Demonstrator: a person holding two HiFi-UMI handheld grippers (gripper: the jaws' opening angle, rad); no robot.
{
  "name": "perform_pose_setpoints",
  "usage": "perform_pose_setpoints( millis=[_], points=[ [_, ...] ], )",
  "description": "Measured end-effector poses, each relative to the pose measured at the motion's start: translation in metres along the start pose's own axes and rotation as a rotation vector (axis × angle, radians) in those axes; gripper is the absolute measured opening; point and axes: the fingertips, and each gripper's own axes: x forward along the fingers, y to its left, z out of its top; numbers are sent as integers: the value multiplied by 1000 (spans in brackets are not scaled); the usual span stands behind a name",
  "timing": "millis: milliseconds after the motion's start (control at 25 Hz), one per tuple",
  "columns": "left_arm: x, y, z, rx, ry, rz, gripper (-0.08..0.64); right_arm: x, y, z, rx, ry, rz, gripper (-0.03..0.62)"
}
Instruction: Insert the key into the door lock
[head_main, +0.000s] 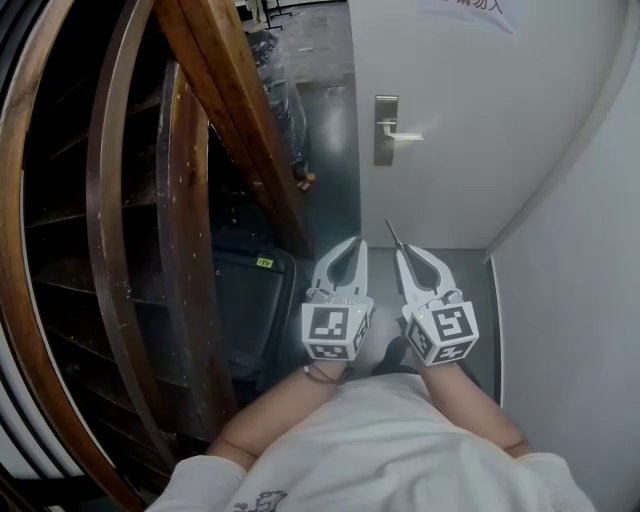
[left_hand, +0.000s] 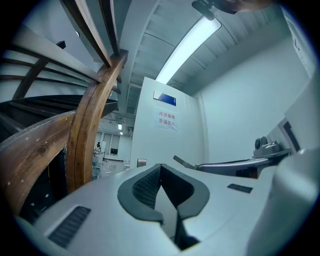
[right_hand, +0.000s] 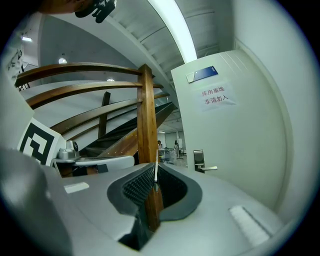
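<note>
A white door (head_main: 470, 150) stands ahead with a steel lock plate and lever handle (head_main: 386, 128) on its left side. My right gripper (head_main: 401, 251) points level at the door, shut on a thin metal key (head_main: 391, 233) whose blade sticks out past the fingertips. In the right gripper view the key (right_hand: 156, 176) stands edge-on between the pads, and the lock plate (right_hand: 199, 159) lies to its right, still some way off. My left gripper (head_main: 356, 241) runs alongside on the left, shut with nothing in it (left_hand: 161, 169).
A curved wooden stair rail (head_main: 240, 110) and dark stairs fill the left. A black case (head_main: 245, 300) sits on the floor under them. A white wall (head_main: 590, 300) closes the right side. A paper notice (right_hand: 215, 96) hangs high on the door.
</note>
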Motion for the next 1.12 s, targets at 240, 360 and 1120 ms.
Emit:
perform_pose_setpoints(
  millis=[240, 360, 1120],
  points=[
    [82, 6, -6, 15, 2, 36, 6, 54, -62, 2, -2, 35, 42, 26],
    [122, 7, -12, -7, 10, 54, 6, 78, -94, 4, 1, 42, 66, 26],
    [253, 42, -45, -14, 52, 89, 6, 172, -196, -23, 75, 95, 90, 26]
  ],
)
